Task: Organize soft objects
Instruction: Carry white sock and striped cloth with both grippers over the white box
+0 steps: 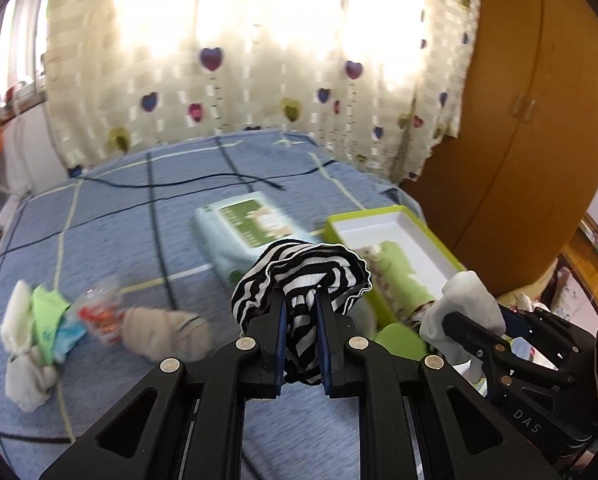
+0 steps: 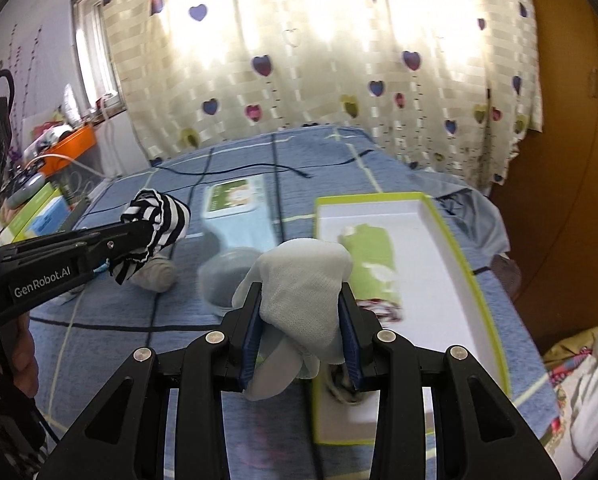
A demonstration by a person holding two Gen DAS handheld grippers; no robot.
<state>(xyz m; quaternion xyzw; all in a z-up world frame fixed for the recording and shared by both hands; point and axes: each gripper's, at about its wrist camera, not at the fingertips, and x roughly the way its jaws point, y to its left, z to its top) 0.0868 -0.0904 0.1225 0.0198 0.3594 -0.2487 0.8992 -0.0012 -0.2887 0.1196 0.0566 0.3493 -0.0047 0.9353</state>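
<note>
My left gripper (image 1: 301, 300) is shut on a black-and-white striped sock (image 1: 303, 272), lifted above the blue bedspread; the same striped sock (image 2: 157, 220) shows at the left of the right wrist view. My right gripper (image 2: 301, 292) is shut on a white sock (image 2: 305, 284), held just left of an open green-rimmed box (image 2: 459, 260). A rolled green sock (image 2: 373, 256) lies inside the box. In the left wrist view the white sock (image 1: 467, 304) and the box (image 1: 399, 224) sit to the right. Several loose socks (image 1: 39, 328) and a beige rolled sock (image 1: 167, 336) lie on the bed's left.
The box lid (image 1: 251, 224) with a green label lies on the bed (image 1: 111, 216) beyond the grippers. A black cable (image 1: 203, 180) crosses the far bed. A heart-patterned curtain (image 1: 259, 60) hangs behind, and a wooden wardrobe (image 1: 539, 120) stands at right. Cluttered shelves (image 2: 43, 168) are at left.
</note>
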